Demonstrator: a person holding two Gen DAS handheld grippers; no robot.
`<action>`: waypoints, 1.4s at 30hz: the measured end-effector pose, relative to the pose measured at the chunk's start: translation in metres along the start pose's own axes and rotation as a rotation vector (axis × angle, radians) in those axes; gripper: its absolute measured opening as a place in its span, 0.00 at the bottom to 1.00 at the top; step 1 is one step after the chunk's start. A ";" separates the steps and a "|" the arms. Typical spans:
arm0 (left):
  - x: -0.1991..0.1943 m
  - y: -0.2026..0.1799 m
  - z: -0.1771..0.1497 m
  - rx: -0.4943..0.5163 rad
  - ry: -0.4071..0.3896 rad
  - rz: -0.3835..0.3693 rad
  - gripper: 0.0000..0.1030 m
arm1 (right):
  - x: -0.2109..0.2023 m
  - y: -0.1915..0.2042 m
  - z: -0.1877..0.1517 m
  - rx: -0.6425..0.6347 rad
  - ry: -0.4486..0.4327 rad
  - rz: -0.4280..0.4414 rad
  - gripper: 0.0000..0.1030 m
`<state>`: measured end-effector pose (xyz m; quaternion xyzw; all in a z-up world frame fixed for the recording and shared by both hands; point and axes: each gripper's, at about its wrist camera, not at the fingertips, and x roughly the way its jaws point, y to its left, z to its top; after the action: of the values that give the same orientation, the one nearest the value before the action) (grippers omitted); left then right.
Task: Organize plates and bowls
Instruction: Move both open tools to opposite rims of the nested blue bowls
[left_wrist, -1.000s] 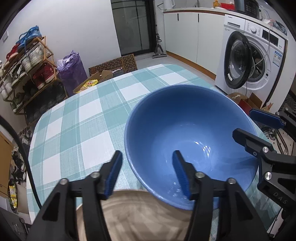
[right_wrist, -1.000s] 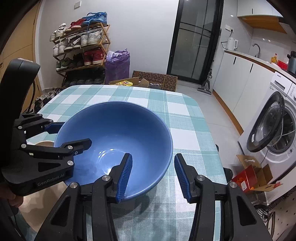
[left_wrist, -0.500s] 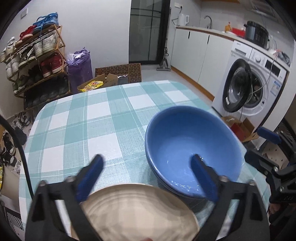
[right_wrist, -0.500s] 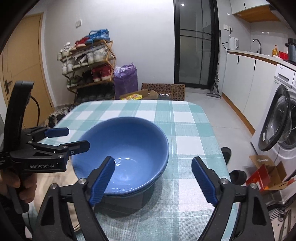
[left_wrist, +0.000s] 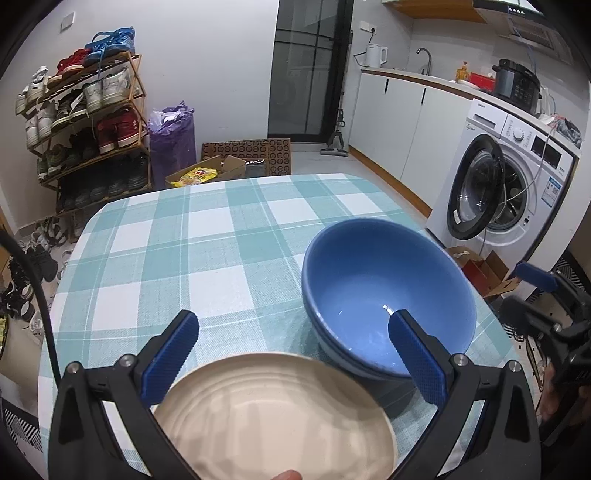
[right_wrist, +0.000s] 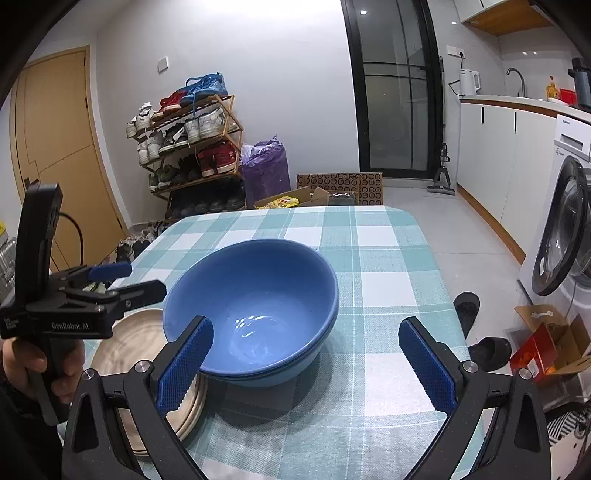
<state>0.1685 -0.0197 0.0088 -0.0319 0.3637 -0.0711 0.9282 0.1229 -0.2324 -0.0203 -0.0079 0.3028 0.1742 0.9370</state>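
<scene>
A blue bowl (left_wrist: 384, 295) (right_wrist: 255, 295) sits nested in a second blue bowl on the checked tablecloth (left_wrist: 166, 258) (right_wrist: 388, 258). Left of it lies a beige plate (left_wrist: 273, 413) (right_wrist: 125, 343) on top of a short stack. My left gripper (left_wrist: 291, 325) (right_wrist: 136, 278) hovers open over the plate's far edge, its right finger in front of the bowl's near left side. My right gripper (right_wrist: 306, 325) (left_wrist: 524, 291) is just short of the bowl's near right side, jaws still opening wide. Nothing is between either pair of pads.
The table's right edge drops off close beside the bowls. On the floor there are slippers (right_wrist: 487, 350), a cardboard box (right_wrist: 546, 343) and a washing machine (left_wrist: 509, 192) with its door open. A shoe rack (left_wrist: 85, 129) stands beyond the far left corner.
Both grippers let go of the blue bowl's rim, spread wide and pulled back and up. The bowl now rests in the lower bowl.
</scene>
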 end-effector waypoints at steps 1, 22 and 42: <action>-0.001 0.000 -0.002 0.002 -0.004 0.010 1.00 | 0.000 -0.001 0.000 0.001 0.000 0.001 0.99; -0.010 0.005 -0.018 -0.030 -0.032 0.053 1.00 | 0.012 -0.013 -0.003 0.029 0.025 0.018 0.99; 0.017 -0.009 -0.001 -0.045 0.015 -0.030 0.99 | 0.038 -0.024 -0.014 0.128 0.063 0.057 0.99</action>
<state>0.1787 -0.0309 -0.0025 -0.0579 0.3719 -0.0772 0.9233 0.1522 -0.2440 -0.0556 0.0551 0.3430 0.1809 0.9201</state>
